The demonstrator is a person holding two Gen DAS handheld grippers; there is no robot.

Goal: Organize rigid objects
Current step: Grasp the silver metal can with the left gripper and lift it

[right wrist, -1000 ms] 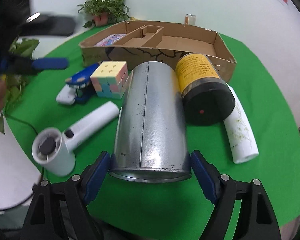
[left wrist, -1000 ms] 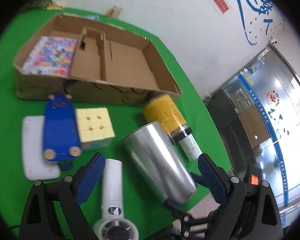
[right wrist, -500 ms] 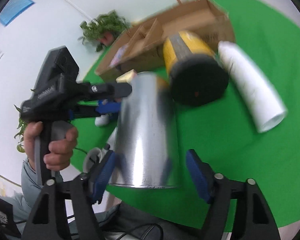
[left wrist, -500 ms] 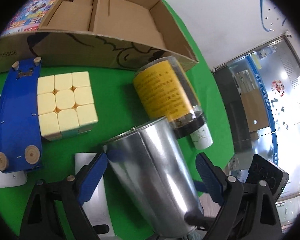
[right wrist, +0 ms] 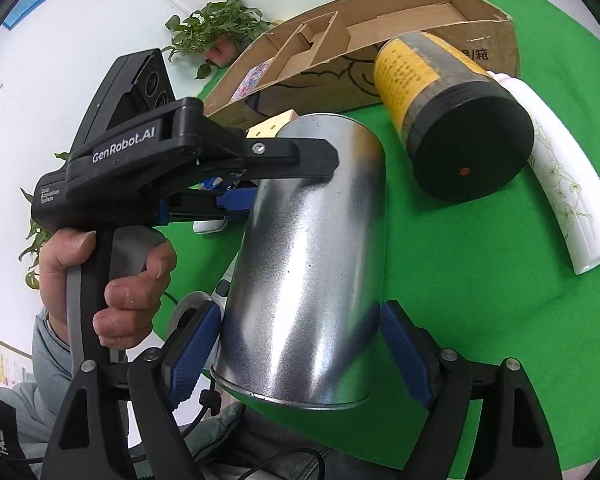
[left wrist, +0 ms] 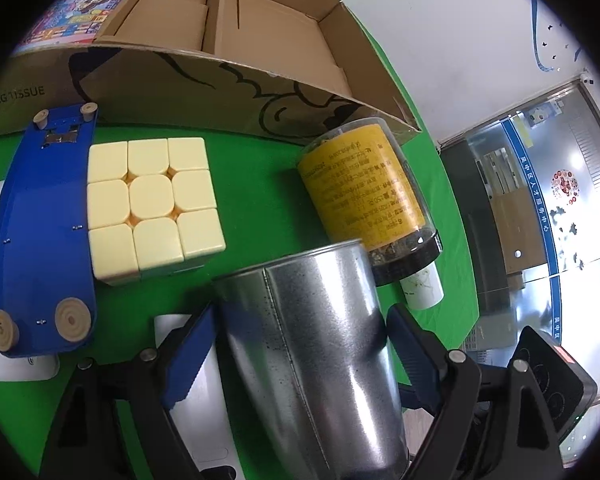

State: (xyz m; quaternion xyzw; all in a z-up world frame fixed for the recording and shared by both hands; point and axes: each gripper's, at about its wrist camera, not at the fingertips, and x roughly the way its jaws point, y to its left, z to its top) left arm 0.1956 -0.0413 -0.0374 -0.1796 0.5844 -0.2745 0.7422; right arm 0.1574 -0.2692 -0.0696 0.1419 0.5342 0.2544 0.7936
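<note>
the metal can point(right wrist: 304, 264) is seen centre frame in both wrist views, lifted and tilted, its long axis running away from each camera toward the cardboard box point(left wrist: 260, 52) at upper frame. the right gripper point(right wrist: 300, 352) is clamped on the can near its lower rim. the left gripper point(left wrist: 300, 344) is set about the can's body; its left pad appears to touch, the right shows a slight gap, so closure cannot be told. the yellow-labelled jar point(left wrist: 364, 196) lies just beside, right of centre.
</note>
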